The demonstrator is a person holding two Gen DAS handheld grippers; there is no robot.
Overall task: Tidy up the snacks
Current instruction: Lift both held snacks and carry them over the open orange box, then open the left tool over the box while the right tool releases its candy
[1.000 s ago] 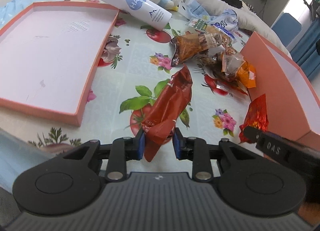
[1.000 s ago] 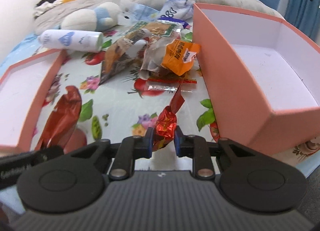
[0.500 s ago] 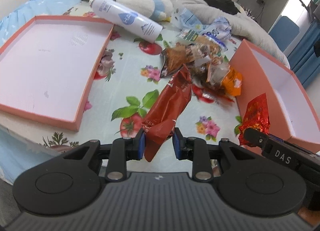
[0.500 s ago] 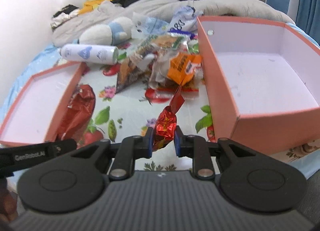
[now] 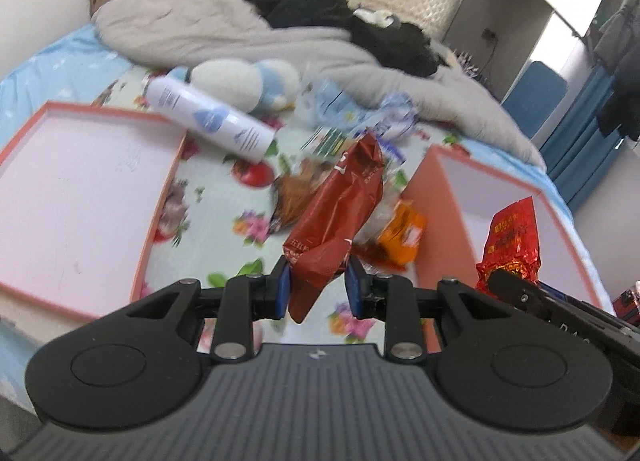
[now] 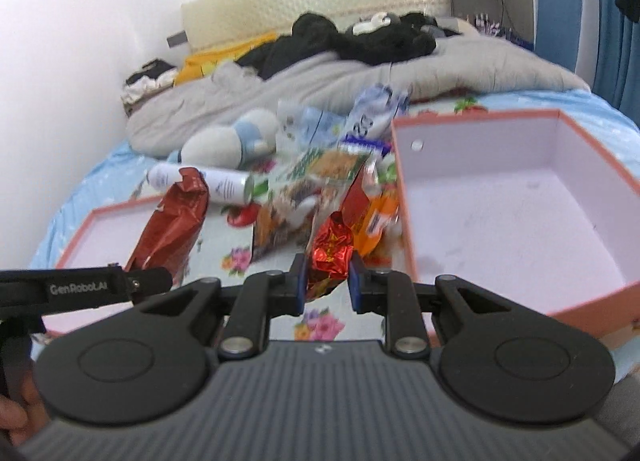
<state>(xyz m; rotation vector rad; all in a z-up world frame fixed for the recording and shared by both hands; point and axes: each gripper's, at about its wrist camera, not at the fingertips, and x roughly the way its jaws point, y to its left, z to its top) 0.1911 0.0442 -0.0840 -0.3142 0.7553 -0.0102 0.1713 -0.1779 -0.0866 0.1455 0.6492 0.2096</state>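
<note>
Both grippers have risen from the bed: the left gripper [image 5: 316, 290] lifts its brown packet [image 5: 336, 217] clear, and the right gripper [image 6: 326, 283] raises its red packet [image 6: 330, 257].

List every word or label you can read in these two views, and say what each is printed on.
"GenRobot.AI": on the left tool's side.
"DAS": partly seen on the right tool's side, faint.
Chinese print on the dark red bag and the shiny red packet: too blurred.
Bottle print: unreadable.
</note>
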